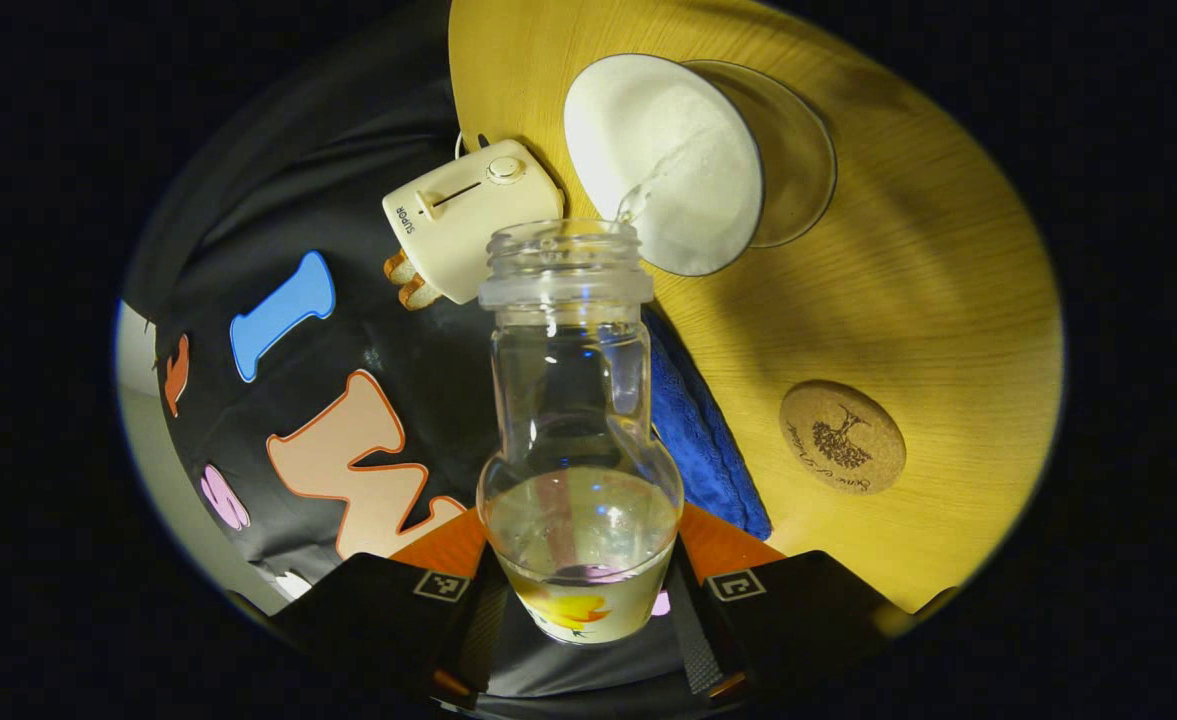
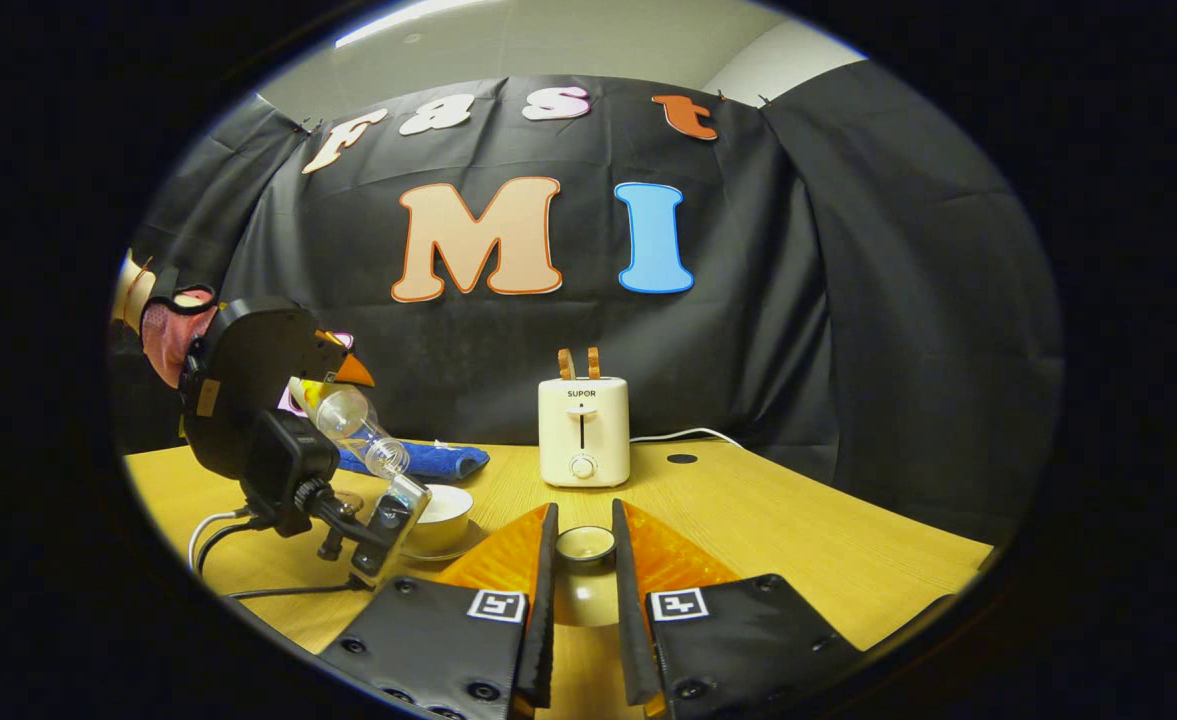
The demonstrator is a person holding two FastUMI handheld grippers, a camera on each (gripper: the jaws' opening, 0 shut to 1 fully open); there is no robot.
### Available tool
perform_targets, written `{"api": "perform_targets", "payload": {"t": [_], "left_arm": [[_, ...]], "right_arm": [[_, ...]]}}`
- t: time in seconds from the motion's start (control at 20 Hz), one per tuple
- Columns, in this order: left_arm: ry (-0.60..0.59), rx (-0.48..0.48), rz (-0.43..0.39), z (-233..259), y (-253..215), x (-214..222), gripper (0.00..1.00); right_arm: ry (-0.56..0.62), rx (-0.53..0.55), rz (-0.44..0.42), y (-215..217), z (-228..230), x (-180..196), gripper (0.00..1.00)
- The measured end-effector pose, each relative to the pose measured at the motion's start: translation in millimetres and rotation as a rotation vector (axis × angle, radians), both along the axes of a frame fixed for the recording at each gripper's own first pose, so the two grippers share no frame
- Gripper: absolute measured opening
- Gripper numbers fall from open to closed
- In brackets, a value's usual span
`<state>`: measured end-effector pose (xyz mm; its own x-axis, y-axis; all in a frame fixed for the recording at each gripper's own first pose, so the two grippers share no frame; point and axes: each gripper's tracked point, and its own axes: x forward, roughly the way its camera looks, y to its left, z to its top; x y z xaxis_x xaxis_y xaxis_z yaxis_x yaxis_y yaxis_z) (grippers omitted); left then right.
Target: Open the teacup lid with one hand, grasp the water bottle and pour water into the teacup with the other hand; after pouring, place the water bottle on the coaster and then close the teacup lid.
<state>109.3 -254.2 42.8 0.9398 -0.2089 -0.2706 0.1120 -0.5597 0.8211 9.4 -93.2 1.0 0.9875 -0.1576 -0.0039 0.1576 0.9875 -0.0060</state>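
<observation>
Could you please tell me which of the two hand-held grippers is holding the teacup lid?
The right hand-held gripper holds the small round teacup lid by its knob, above the table. The left hand-held gripper instead grips the clear glass water bottle, tilted over the white teacup.

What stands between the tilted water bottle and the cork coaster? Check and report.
Nothing visible. In the left gripper view the water bottle, gripped by the left gripper, pours into the teacup. The coaster lies apart on bare table. The blue cloth lies beside the path.

left gripper (image 1: 588, 590) tilted, clamped; right gripper (image 2: 583, 545) level, gripping
</observation>
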Motion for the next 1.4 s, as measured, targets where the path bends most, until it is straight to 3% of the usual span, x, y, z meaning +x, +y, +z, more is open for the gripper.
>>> {"api": "perform_targets", "payload": {"t": [0.35,0.55,0.65,0.8,1.0,1.4], "left_arm": [[-0.006,0.011,0.001,7,0,-2,0.70],[0.028,-0.052,0.028,-3,5,-1,0.69],[0.073,-0.143,0.051,-12,8,0,0.70],[0.215,-0.427,0.133,-32,16,-9,0.67],[0.360,-0.842,0.190,-50,7,-8,0.70],[0.513,-1.683,0.330,-30,39,-2,0.69]], "right_arm": [[-0.001,0.000,0.000,0,0,0,0.31],[-0.001,0.000,0.000,0,0,0,0.31],[0.000,0.000,0.000,0,0,0,0.31],[-0.001,0.000,0.000,1,0,0,0.31],[-0.003,0.000,0.000,0,0,0,0.31],[-0.001,-0.001,0.000,0,-1,-1,0.31]]}}
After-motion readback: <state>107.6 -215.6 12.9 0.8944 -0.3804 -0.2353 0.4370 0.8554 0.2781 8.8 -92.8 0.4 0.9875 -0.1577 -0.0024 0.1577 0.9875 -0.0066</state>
